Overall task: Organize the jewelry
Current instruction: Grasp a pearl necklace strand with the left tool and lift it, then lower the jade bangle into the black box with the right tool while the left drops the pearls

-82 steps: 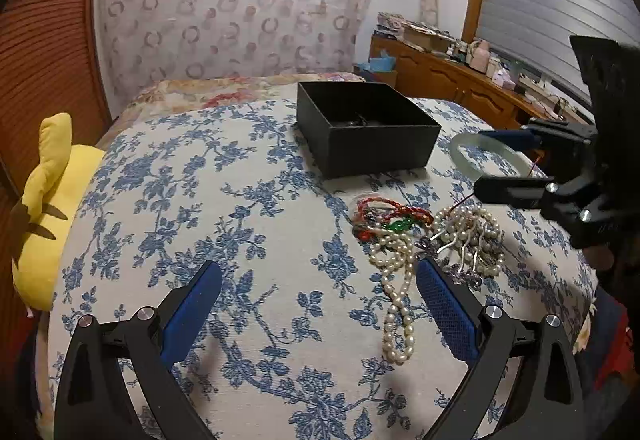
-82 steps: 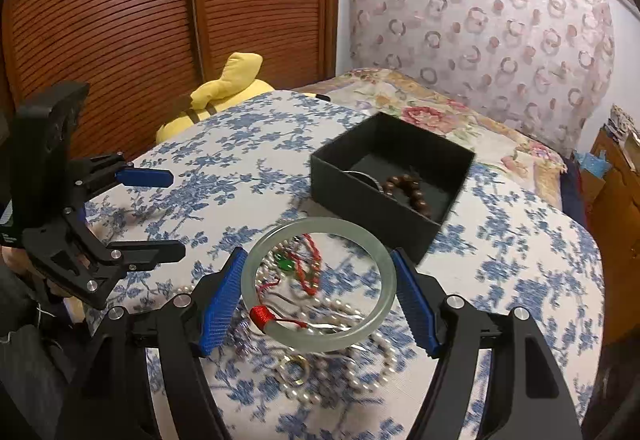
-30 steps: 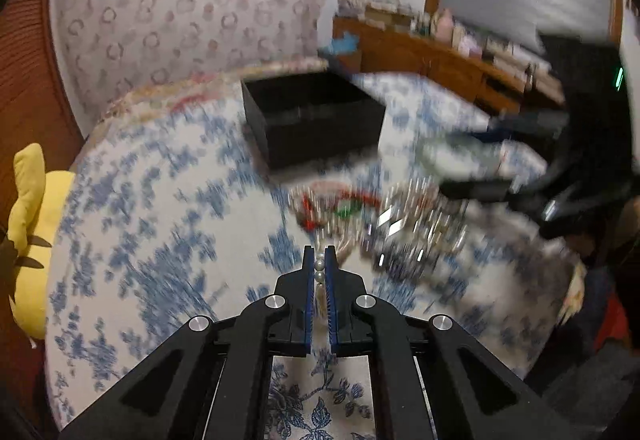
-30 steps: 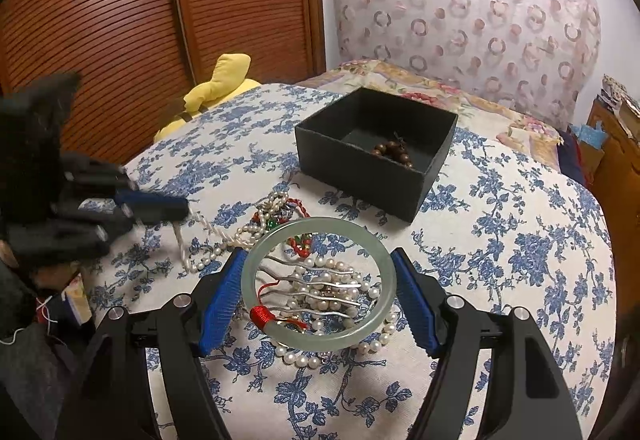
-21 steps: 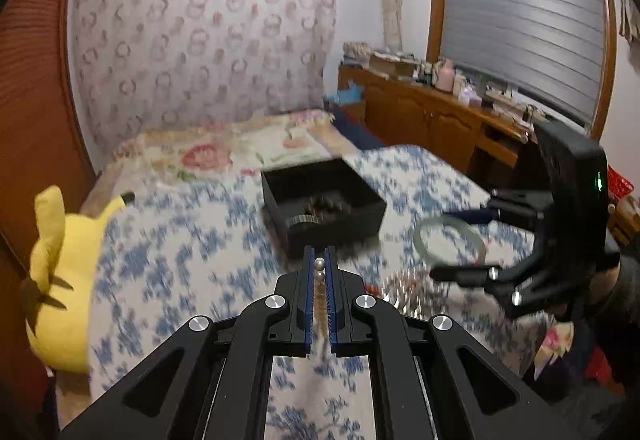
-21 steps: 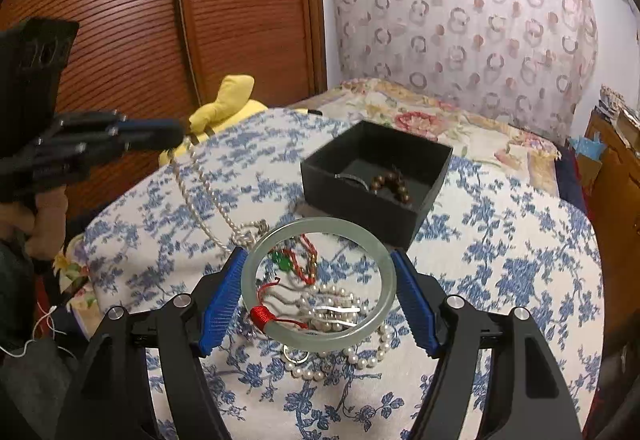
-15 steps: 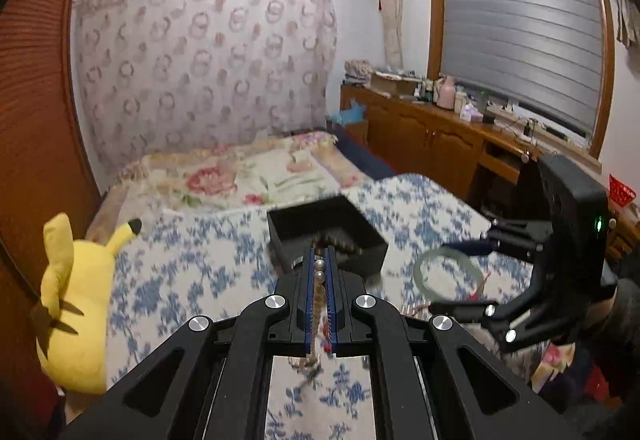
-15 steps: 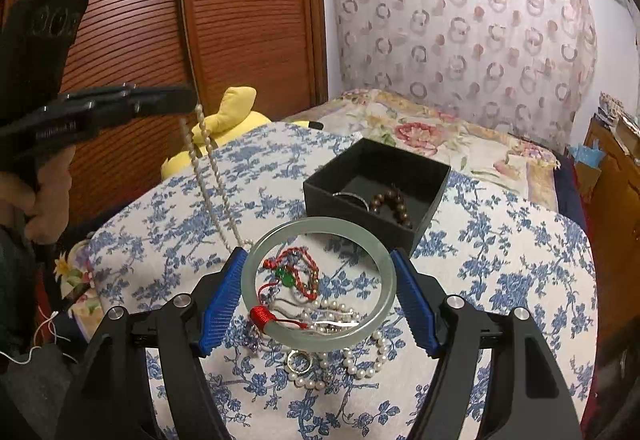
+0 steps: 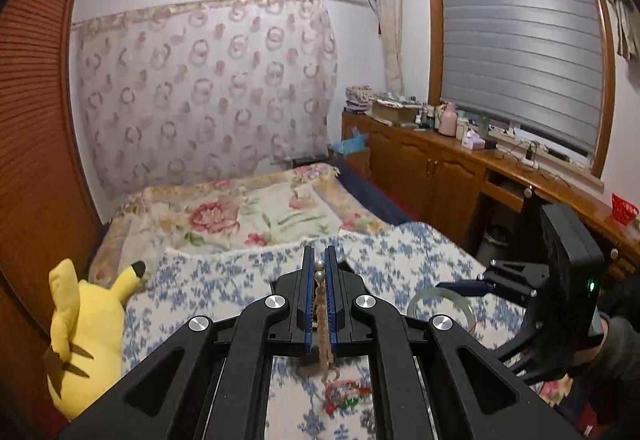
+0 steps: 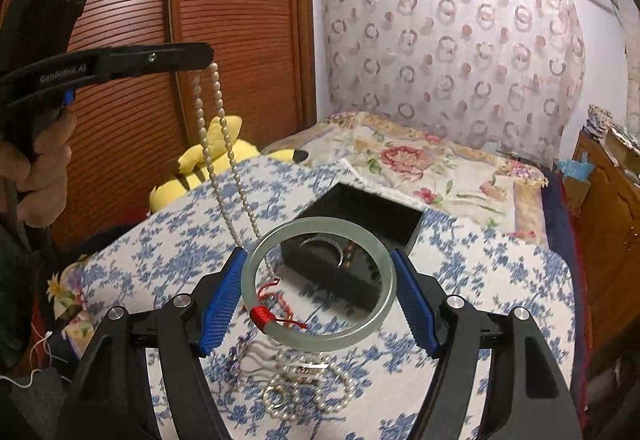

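Note:
My left gripper is shut on a long pearl necklace and holds it high; in the right wrist view the necklace hangs in a loop from the left gripper down toward the table. My right gripper is shut on a pale green jade bangle with a red thread wrap, held above the table in front of the black open box. The bangle also shows in the left wrist view. More pearls and a ring lie on the blue-flowered cloth.
A red and green bead bracelet lies on the cloth under the left gripper. A yellow plush toy sits at the table's left edge. A bed lies beyond the table, a wooden cabinet to the right.
My left gripper shut on the pearl necklace and lifted it high off the table. My right gripper kept hold of the bangle and rose a little.

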Demonstrator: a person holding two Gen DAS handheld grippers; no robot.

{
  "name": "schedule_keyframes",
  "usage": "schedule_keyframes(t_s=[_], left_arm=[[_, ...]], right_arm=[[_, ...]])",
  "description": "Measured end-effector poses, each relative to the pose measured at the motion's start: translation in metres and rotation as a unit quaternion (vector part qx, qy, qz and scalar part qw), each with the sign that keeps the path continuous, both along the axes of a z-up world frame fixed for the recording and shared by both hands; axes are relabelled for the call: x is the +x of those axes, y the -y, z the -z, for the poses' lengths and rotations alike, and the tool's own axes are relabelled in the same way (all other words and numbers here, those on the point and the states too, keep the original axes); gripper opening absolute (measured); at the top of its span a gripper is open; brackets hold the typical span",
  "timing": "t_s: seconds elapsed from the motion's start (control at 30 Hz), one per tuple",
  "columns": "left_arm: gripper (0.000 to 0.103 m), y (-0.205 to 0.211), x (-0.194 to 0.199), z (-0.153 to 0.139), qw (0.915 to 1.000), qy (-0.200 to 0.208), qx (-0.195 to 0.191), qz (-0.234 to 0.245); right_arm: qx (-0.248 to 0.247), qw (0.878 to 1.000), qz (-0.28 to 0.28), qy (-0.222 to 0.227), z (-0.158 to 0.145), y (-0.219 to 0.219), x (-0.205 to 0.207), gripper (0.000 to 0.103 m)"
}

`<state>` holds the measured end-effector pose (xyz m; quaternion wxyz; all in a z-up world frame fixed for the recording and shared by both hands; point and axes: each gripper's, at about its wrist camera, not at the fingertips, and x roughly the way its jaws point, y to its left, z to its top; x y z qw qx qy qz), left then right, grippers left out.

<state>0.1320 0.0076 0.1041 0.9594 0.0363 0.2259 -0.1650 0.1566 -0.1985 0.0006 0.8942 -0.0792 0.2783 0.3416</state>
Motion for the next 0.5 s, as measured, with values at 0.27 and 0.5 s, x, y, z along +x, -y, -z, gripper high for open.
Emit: schedule_keyframes(t_s=[0.27, 0.5], left_arm=[[0.004, 0.016, 0.031, -0.029, 0.9998, 0.017, 0.009, -0.004], [0.004, 0.028, 0.069, -0.03, 0.9996, 0.016, 0.021, -0.006]], right_arm=[[-0.005, 1.0, 0.012, 0.013, -0.014, 0.002, 0.024, 0.075], [-0.013, 1.0, 0.01, 0.008, -0.007, -0.001, 0.048, 0.075]])
